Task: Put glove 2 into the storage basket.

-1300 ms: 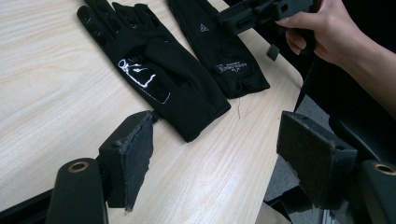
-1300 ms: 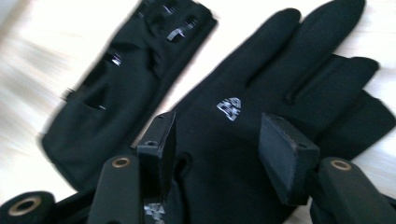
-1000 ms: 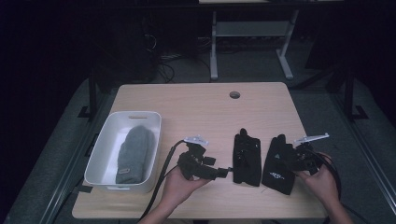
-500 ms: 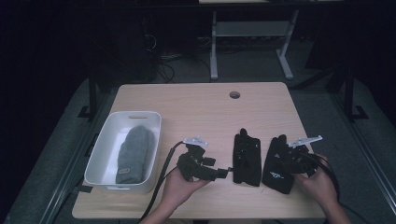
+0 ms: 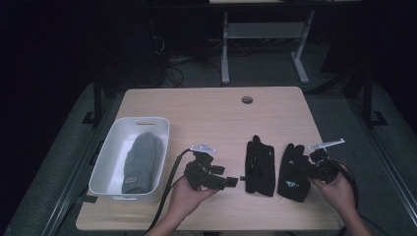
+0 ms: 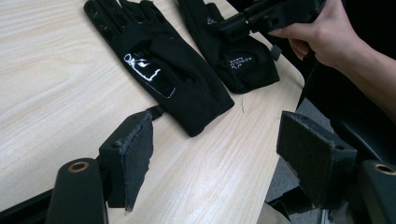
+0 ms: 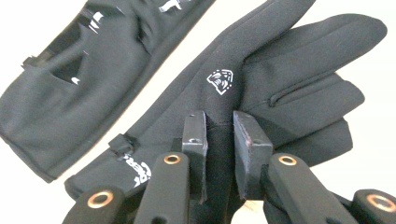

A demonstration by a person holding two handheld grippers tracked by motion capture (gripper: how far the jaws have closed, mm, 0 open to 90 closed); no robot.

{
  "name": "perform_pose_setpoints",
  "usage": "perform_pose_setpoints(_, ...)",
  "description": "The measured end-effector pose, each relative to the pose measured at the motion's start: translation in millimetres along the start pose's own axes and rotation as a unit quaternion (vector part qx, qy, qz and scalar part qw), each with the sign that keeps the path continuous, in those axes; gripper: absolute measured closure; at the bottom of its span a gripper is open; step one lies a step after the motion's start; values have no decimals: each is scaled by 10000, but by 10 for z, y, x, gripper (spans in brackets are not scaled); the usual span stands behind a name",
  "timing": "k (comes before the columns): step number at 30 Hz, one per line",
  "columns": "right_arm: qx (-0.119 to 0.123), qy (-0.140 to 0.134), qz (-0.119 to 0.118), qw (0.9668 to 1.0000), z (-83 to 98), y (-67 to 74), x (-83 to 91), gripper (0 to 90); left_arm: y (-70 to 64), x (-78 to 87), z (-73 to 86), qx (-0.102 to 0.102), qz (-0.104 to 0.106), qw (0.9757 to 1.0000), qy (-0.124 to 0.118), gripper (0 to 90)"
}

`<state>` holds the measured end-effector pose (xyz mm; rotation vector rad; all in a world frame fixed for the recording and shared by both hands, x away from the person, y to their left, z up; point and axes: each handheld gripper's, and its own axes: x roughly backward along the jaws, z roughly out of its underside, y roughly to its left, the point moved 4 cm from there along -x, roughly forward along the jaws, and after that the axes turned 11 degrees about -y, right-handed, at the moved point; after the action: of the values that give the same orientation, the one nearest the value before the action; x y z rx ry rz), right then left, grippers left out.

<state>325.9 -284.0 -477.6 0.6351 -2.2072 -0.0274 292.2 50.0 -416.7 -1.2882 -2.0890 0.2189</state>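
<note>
We see a light wood table (image 5: 206, 113): white bin (image 5: 110, 157) at its left, two black gloves (image 5: 259, 166) (image 5: 293, 172) side by side at right.

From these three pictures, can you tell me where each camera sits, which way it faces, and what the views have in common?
High view: fixed above the person's side, looking forward and down on the table; forearms, both hands.
Left gripper view: rides the left gripper, looking across two black gloves; its open jaws, the other hand.
Right gripper view: rides the right gripper, jaws just closing, pinching the right glove.
Shared: both gloves, including the middle glove.
</note>
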Motion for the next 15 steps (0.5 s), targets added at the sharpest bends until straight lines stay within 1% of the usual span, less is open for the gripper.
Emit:
perform_pose_setpoints(1,-25,-32,-36,10000,-22,16,24,759,1,4,0,-2,-12,10000,-8,271)
perform_pose_setpoints(4,65,-142,-102,9998,-108,63,94,759,4,11,4,3,-21,10000,-22,271)
perform_pose_setpoints(6,47,-180,-146,9997,-163,104,128,759,5,18,6,-3,-13,10000,-9,271)
perform_pose_setpoints(7,66,-206,-174,9996,-184,119,135,758,5,23,7,15,-13,10000,-15,271)
perform_pose_setpoints(8,31,-209,-230,9995,-221,154,144,758,8,27,6,9,-15,10000,-17,271)
perform_pose_setpoints(10,118,-282,-298,9991,-284,209,145,758,14,38,7,1,-19,10000,-22,271)
perform_pose_setpoints(13,125,-315,-395,9986,-372,304,144,758,23,54,8,14,-37,10000,-40,271)
perform_pose_setpoints(15,189,-386,-456,9980,-427,352,128,757,30,63,10,19,-38,10000,-42,271)
